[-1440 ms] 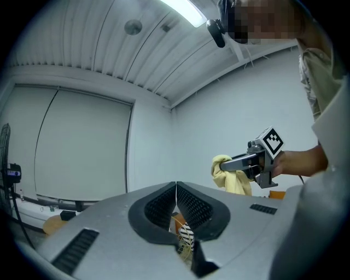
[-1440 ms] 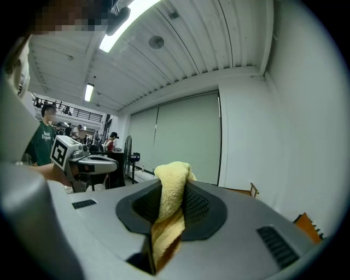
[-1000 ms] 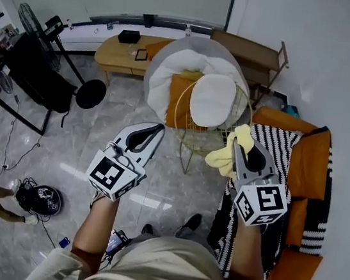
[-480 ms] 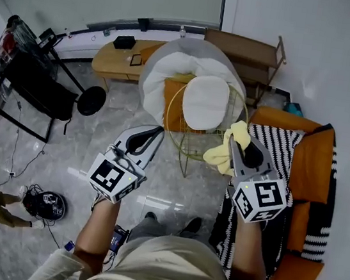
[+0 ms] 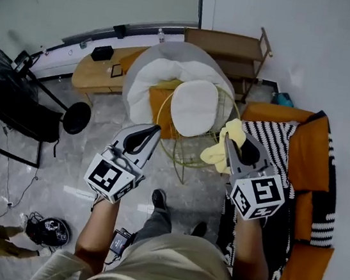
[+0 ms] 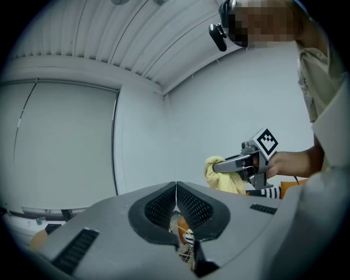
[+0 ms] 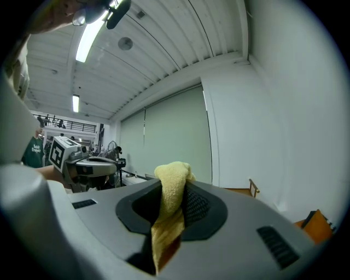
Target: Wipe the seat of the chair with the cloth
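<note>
Grey marble floor (image 5: 48, 125) and a plain white wall (image 5: 316, 52) here. The wire chair (image 5: 182, 158) sits right in front of me, white seat cushion (image 5: 194, 106) facing up. My right claw (image 5: 230, 144) is pinching the yellow cloth (image 5: 219, 154) just beside the seat, and it looks clear of it. My left claw (image 5: 152, 131) is pressed together on nothing. I'd say the wiping hasn't started. Next I need to bring the cloth down and left onto the cushion. Neither claw camera really shows the seat, and I can't tell how much cloth hangs loose.

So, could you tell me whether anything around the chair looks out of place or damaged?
Nothing stands out. The white seat cushion lies within the wire chair, and the yellow cloth is simply bunched in the right claw; no spill or damage shows.
</note>
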The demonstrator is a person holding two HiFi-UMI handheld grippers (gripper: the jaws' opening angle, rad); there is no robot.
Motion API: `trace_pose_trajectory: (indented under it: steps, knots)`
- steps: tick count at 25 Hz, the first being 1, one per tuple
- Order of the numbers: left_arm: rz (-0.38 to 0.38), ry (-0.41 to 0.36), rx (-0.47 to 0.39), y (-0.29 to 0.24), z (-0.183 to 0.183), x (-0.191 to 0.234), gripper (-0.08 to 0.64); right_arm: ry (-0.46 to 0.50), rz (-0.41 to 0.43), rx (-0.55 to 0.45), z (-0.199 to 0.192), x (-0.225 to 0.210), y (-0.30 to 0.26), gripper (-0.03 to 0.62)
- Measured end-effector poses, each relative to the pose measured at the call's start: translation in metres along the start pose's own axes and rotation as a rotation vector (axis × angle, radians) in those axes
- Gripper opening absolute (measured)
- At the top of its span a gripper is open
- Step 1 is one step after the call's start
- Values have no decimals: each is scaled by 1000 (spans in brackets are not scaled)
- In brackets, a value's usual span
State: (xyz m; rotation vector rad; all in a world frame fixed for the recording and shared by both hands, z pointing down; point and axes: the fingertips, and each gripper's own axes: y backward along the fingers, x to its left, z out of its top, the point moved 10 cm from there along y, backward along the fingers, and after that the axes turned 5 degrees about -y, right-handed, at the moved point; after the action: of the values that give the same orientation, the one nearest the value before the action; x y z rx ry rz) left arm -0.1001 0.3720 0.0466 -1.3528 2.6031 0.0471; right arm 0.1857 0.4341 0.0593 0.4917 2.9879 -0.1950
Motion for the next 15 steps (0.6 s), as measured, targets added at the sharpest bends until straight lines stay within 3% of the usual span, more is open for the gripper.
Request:
trace_pose_trajectory:
  steps: [7, 15]
  knots:
    - [-74, 23, -52, -29, -8, 94, 21, 35, -78, 5, 25, 19, -71, 83]
    - [-137, 53, -90, -49, -34, 172, 21, 60, -144, 27, 30, 42, -142, 83]
